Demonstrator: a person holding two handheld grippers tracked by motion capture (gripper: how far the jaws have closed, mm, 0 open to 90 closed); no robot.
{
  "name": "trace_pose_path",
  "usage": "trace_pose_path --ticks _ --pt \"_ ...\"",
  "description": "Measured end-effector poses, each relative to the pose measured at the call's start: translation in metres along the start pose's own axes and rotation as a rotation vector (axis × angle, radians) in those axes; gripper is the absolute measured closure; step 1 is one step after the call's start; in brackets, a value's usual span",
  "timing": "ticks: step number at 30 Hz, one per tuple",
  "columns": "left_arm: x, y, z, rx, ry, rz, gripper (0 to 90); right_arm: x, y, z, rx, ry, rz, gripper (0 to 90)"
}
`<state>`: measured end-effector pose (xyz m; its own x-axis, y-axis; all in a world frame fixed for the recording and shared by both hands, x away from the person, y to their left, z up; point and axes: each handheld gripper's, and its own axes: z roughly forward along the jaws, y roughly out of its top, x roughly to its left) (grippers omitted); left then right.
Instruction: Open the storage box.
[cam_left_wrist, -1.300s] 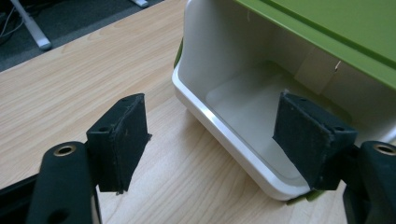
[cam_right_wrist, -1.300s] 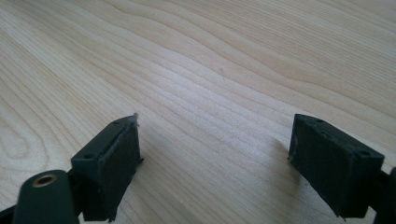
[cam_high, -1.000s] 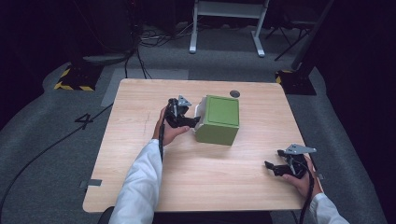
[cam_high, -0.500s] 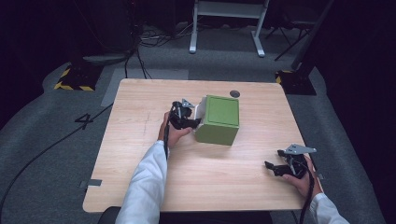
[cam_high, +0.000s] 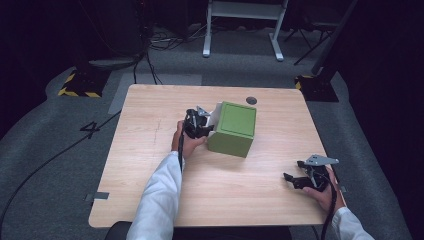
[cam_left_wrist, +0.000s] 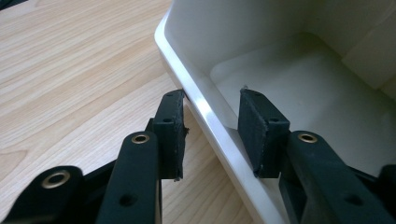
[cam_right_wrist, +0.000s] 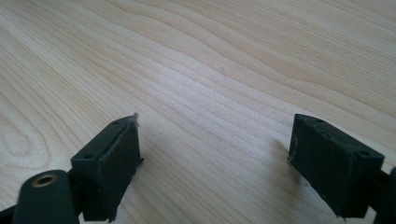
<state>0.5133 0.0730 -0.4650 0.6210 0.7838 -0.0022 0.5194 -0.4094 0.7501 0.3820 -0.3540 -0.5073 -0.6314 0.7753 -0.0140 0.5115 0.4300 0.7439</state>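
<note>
The left tool (cam_left_wrist: 210, 135), jaws just closing, straddles the unlabelled green box's (cam_high: 235, 127) white wall without visibly pressing; the right tool (cam_right_wrist: 215, 163) gapes wide.

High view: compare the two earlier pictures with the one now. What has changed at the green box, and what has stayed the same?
The left claw has just been closing over the white wall of the green box, one pad outside and one inside; contact isn't clear. The box, the table and the right claw, open over bare wood, stayed put.

high view above table (cam_high: 150, 150); gripper views close, sharing its wood
</note>
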Motion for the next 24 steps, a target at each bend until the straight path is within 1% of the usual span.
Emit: trace_pose_path --ticks 1,2,3,4,6,8,10,14,16,20,21,22,24 --pt "0.002 -0.001 -0.001 -0.002 0.002 -0.005 62.7 0.0 0.0 0.0 0.0 0.0 0.0 16.6" --pt "0.004 -0.002 -0.002 -0.009 -0.003 -0.024 63.7 0.0 0.0 0.0 0.0 0.0 0.0 16.6" --pt "0.004 -0.002 -0.002 -0.009 -0.003 -0.024 64.4 0.0 0.0 0.0 0.0 0.0 0.0 16.6" --pt "0.007 -0.001 -0.006 -0.017 0.001 -0.031 66.1 0.0 0.0 0.0 0.0 0.0 0.0 16.6" --pt "0.008 -0.001 -0.007 -0.024 0.001 -0.027 66.5 0.0 0.0 0.0 0.0 0.0 0.0 16.6" --pt "0.01 0.0 -0.011 -0.047 -0.005 -0.019 71.4 0.0 0.0 0.0 0.0 0.0 0.0 16.6" --pt "0.01 0.001 -0.013 -0.048 0.004 -0.002 75.3 0.0 0.0 0.0 0.0 0.0 0.0 16.6" --pt "0.012 -0.001 -0.01 -0.029 0.006 -0.014 72.9 0.0 0.0 0.0 0.0 0.0 0.0 16.6" --pt "0.013 -0.003 -0.008 -0.032 -0.001 -0.028 69.1 0.0 0.0 0.0 0.0 0.0 0.0 16.6" --pt "0.014 -0.004 -0.008 -0.036 -0.006 -0.037 69.2 0.0 0.0 0.0 0.0 0.0 0.0 16.6" --pt "0.015 -0.005 -0.009 -0.037 -0.003 -0.034 69.4 0.0 0.0 0.0 0.0 0.0 0.0 16.6" --pt "0.018 -0.005 -0.01 -0.039 0.0 -0.04 70.1 0.0 0.0 0.0 0.0 0.0 -0.001 16.6" --pt "0.02 -0.006 -0.01 -0.035 0.0 -0.046 70.5 0.0 0.0 0.0 0.0 0.001 0.0 16.6"
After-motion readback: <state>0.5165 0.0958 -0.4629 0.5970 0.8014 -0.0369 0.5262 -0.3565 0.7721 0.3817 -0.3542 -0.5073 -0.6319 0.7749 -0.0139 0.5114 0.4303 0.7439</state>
